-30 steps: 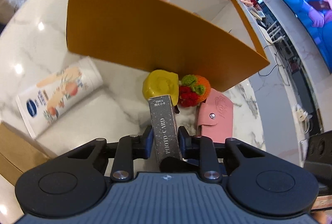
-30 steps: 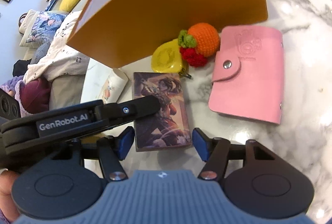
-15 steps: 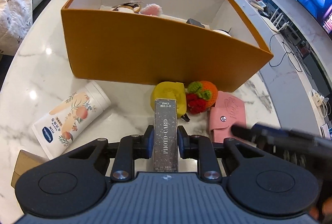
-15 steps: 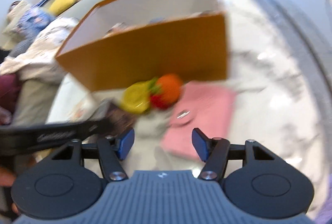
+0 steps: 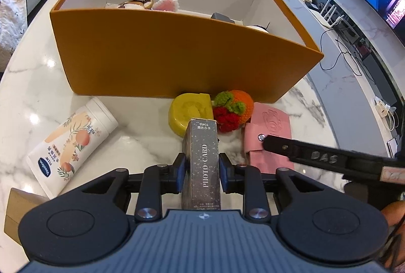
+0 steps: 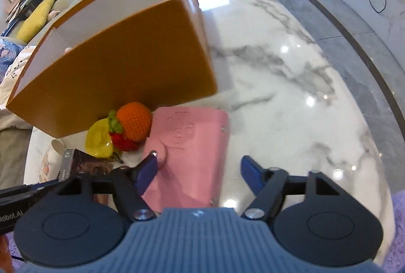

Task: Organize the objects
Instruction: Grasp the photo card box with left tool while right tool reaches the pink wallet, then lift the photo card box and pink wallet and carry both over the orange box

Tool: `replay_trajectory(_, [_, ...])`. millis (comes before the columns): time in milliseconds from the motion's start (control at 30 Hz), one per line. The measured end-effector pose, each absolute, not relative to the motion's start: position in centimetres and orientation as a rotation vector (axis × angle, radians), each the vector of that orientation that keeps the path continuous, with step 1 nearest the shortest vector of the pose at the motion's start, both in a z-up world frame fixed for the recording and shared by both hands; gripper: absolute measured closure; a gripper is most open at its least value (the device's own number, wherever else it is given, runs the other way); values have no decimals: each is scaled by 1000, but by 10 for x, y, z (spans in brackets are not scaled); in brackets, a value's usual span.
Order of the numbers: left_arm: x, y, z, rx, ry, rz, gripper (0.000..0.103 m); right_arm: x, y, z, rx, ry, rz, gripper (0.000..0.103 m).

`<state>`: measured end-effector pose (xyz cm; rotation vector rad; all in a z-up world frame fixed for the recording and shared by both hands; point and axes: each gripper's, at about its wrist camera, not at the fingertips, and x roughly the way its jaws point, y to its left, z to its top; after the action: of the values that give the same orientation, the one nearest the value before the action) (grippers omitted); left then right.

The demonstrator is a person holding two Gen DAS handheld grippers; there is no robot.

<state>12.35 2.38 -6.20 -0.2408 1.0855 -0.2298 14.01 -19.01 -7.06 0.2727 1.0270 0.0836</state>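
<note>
My left gripper (image 5: 202,171) grips a grey box marked PHOTO CARD (image 5: 202,141) by its sides, narrow face up, and its jaws are just starting to open. The box's picture side (image 6: 83,164) shows in the right wrist view. My right gripper (image 6: 198,166) hangs over a pink snap card holder (image 6: 192,141) that lies flat on the marble table (image 6: 278,85). Its jaws are opening, one fingertip (image 6: 149,164) above the snap flap and the other beyond the holder's right edge. In front stands an orange box (image 5: 177,52) holding several items.
A yellow soft toy (image 5: 188,112) and a crocheted orange-and-red fruit (image 5: 234,111) lie against the orange box's near wall. A white floral tube (image 5: 73,143) lies at the left, with a cardboard box (image 5: 17,204) at the table's near left edge. Bare marble (image 6: 291,121) spreads to the right.
My right gripper has swung right from the photo card box to over the pink card holder and spread wider. The left gripper keeps the box and has tilted up, showing the orange box's inside.
</note>
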Motion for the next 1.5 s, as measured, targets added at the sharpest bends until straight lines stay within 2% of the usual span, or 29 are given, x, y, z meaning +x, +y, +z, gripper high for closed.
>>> replay_trajectory(100, [125,22,-65,-222,1102,-218,72,139,-175,-74,226,1004,68,25])
replay_trajectory(167, [125,22,-69,-227,1119,-218,72,137,-174,-73,248,996,72,34])
replay_trajectory(267, [125,26,-72,-245,1128,-222,73,138,-174,-71,263,1003,64,37])
replay_trajectory(300, [125,27,-73,-251,1128,-221,74,138,-176,-70,274,1010,60,41])
replay_trajectory(367, [125,30,-72,-261,1123,-215,75,137,-180,-64,290,1007,32,63])
replay_trajectory(400, [125,30,-72,-265,1120,-214,75,136,-183,-61,301,1004,39,68])
replay_trajectory(633, [126,29,-73,-280,1111,-230,75,129,-186,-41,372,980,120,88])
replay_trajectory(833, [126,24,-72,-256,1102,-247,75,128,-162,-27,313,942,149,88])
replay_trajectory(1067, [126,25,-73,-272,1103,-245,75,140,-163,-26,454,925,190,83])
replay_trajectory(1133, [125,26,-73,-276,1103,-244,75,145,-165,-29,505,921,225,75])
replay_trajectory(1200, [125,27,-73,-278,1104,-241,75,151,-165,-35,581,951,262,72])
replay_trajectory(1333, [126,28,-74,-287,1107,-242,76,158,-148,-45,538,1015,263,74])
replay_trajectory(1433, [126,29,-74,-289,1108,-240,77,156,-137,-43,424,991,199,81])
replay_trajectory(1500, [126,31,-74,-295,1111,-240,77,155,-137,-43,417,995,194,83])
